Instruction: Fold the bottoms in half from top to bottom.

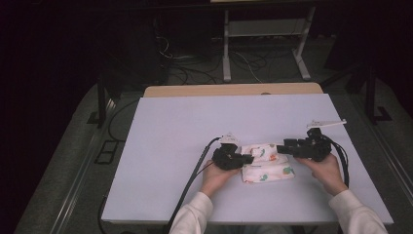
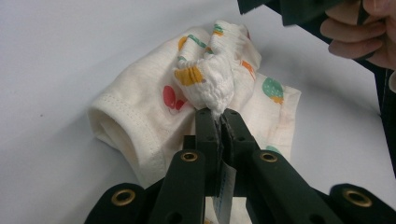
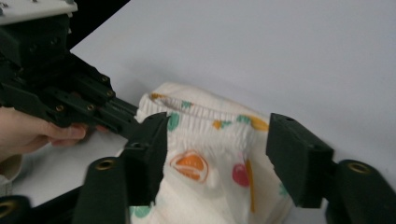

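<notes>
**Left jaws pinching garment waistband; right jaws spread at garment edge**

Left gripper (image 2: pixel 219 122): jaws were pressed together on a bunched fold of the elastic waistband of a small white garment (image 2: pixel 149 116) printed with fruit shapes. A white tag hung down between the jaws below the pinch. The gathered fabric stood up above the jaw tips; the rest of the garment lay on the white table (image 2: pixel 56 56).

Right gripper (image 3: pixel 215 144): jaws were spread wide, one on each side of the garment (image 3: pixel 205 158), with the waistband running across just beyond them. Whether the pads touched fabric could not be told.

High view: garment (image 1: pixel 267 168) lay crumpled near the front middle of the table (image 1: pixel 170 126), between the left gripper (image 1: pixel 248 158) and right gripper (image 1: pixel 280 148). The left hand (image 1: pixel 216 175) and right hand (image 1: pixel 326 168) each held a gripper; white sleeves entered from the bottom edge. Black cables trailed from both grippers.
</notes>
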Demonstrator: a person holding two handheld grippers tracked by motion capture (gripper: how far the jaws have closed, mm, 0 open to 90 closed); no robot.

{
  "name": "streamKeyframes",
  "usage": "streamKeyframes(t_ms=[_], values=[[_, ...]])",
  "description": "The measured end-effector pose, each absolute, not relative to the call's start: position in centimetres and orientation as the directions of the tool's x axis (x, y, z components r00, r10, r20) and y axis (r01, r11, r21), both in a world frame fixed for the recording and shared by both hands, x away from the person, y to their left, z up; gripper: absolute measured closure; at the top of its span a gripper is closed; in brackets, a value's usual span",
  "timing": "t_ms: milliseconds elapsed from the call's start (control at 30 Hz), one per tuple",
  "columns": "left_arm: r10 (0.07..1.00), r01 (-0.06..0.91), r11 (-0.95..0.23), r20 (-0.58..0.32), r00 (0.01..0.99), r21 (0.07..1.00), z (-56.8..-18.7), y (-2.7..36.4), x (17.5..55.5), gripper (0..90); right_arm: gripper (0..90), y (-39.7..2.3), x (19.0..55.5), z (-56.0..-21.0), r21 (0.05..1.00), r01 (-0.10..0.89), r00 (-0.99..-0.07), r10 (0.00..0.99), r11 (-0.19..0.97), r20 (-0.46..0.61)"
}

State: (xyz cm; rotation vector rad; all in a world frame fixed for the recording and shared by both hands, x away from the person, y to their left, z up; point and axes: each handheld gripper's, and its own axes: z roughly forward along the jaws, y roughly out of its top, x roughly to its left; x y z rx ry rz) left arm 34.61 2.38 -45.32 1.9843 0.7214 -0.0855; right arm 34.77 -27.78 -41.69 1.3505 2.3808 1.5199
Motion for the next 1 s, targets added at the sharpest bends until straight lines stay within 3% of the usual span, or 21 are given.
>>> streamKeyframes(t_ms=[167,300,733,1000], values=[[0.452,0.517,-0.341,-0.345,0.823,0.785,-45.4,2.2,34.5,86.0,73.7,-27.0,35.7,-41.0,0.741,0.657,-0.623,0.654,0.139,0.429],[0.449,0.517,-0.34,-0.347,0.823,0.786,-45.5,2.1,34.6,85.9,86.9,-26.0,36.5,-41.0,0.728,0.662,-0.637,0.645,0.179,0.421],[0.443,0.513,-0.334,-0.348,0.826,0.791,-45.6,2.0,34.5,85.9,88.6,-22.1,39.6,-41.9,0.629,0.696,-0.654,0.667,0.346,0.357],[0.44,0.513,-0.336,-0.35,0.827,0.79,-45.6,2.0,34.5,85.9,88.5,-21.7,41.0,-42.8,0.548,0.747,-0.621,0.69,0.376,0.373]])
